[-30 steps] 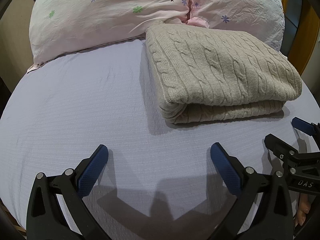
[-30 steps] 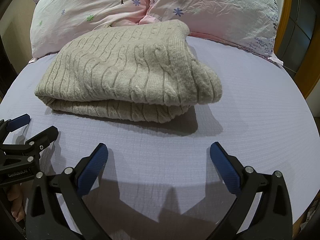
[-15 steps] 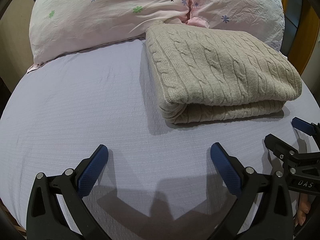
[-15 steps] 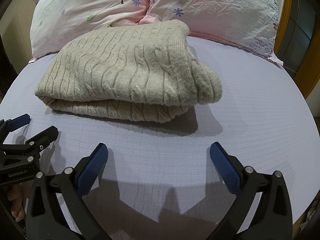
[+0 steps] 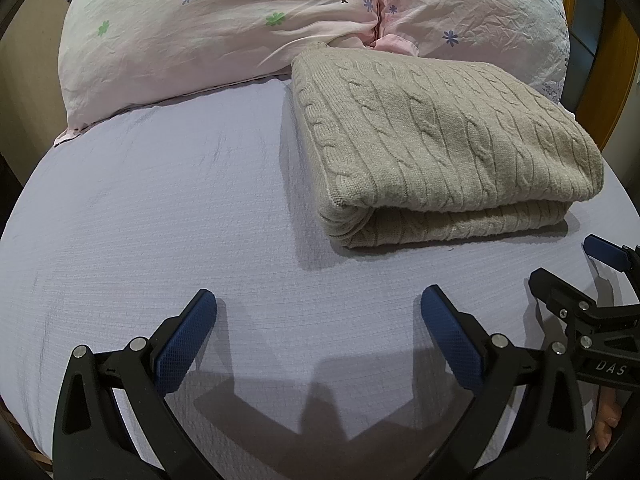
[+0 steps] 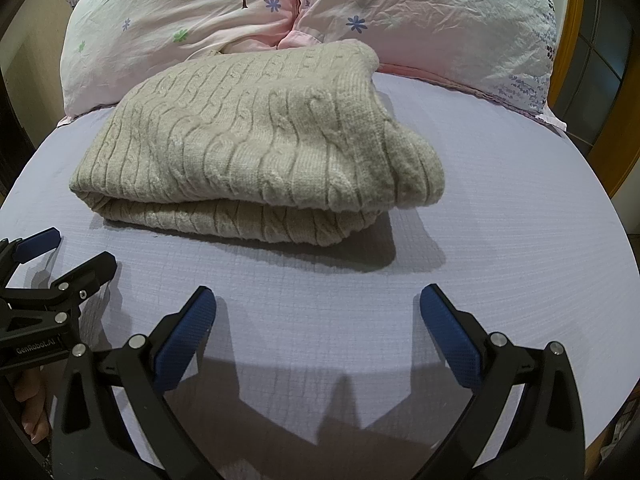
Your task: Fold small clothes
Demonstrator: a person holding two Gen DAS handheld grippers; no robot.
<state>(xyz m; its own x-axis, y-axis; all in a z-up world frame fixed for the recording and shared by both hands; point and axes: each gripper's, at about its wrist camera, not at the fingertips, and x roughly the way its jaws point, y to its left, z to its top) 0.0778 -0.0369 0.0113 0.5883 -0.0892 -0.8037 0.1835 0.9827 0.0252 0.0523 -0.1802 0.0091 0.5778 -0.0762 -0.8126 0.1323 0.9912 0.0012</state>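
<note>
1. At bed [image 5: 160, 208] head edge: folded sweater [image 5: 440, 140] lies flat, far end touching pillows [image 5: 224, 28].
2. Left gripper [image 5: 318, 308]: fingers spread wide, holding nothing, near sweater.
3. Right gripper [image 6: 318, 308]: same, fingers apart, nothing held.

Sweater [image 5: 440, 148]: beige cable-knit wool-like cloth, thick, matt, fuzzy, ribbed relief. Bed sheet [image 5: 160, 208]: pale lilac cloth w/ fine woven grid texture, matt, mostly smooth, faint creases. Pillows [image 6: 420, 16]: thin pink printed cloth, very crinkled, slight sheen. Left hand-held gripper [image 5: 318, 312] & right hand-held gripper [image 6: 318, 312]: black matt plastic frames, shiny metal rivets, blue pads [image 6: 450, 336] w/ rough diamond-grid rubbery finish. Bed frame [image 6: 576, 20]: glossy varnished wood.
</note>
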